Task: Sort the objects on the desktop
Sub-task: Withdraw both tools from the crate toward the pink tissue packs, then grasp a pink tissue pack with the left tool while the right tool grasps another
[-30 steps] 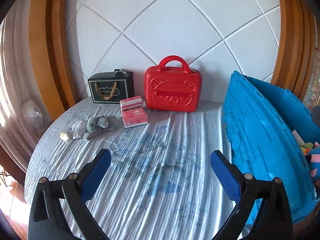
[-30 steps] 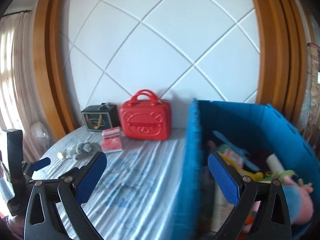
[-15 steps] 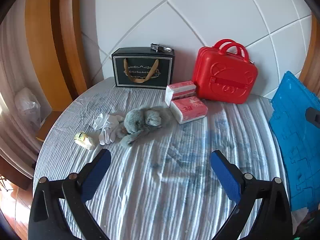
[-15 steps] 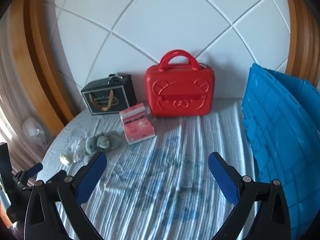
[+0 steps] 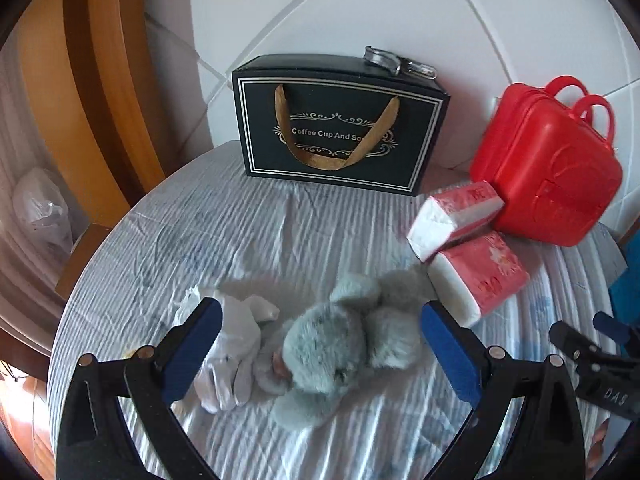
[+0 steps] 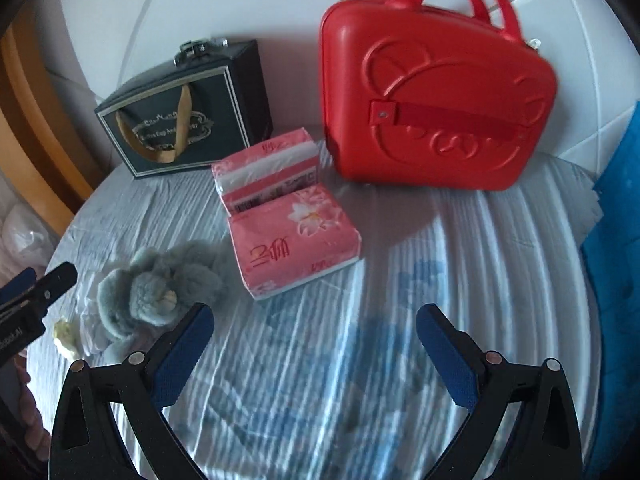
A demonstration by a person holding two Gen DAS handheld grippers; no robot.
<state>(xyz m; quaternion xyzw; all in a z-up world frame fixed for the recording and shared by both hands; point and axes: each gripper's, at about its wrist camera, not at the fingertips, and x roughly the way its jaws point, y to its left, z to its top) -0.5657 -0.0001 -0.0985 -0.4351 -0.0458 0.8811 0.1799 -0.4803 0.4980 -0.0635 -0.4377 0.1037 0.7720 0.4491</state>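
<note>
While the left gripper (image 5: 320, 350) hangs wide open over the counter (image 5: 248, 232), its blue ribbed pads flank a grey plush toy (image 5: 344, 340); the toy is soft and shaggy, lying on its side, rounded in every part, and neither pad touches it; a limp white glove (image 5: 236, 356) lies just beside the toy, partly behind the near pad. The counter is round and covered in a pale, finely ridged cloth with faded blue print. Two pink tissue packs (image 5: 468, 248) in glossy film sit near the toy, one flat and one propped on it; both are soft-edged bricks. Behind them a red case (image 5: 548, 172) of smooth moulded plastic stands against the white wall, with a bear face pressed into its front and two arched handles; a black box (image 5: 340, 128), cardboard with gold lettering and a gold ribbon loop, stands to its side. The right gripper (image 6: 316, 356) is likewise spread open and holds nothing, hovering above bare cloth before the tissue packs; from its view a small yellowish lump (image 6: 66, 332) lies at the toy's far side, too blurred to identify; a blue ribbed bin (image 6: 616, 260) wall shows at the edge.
</note>
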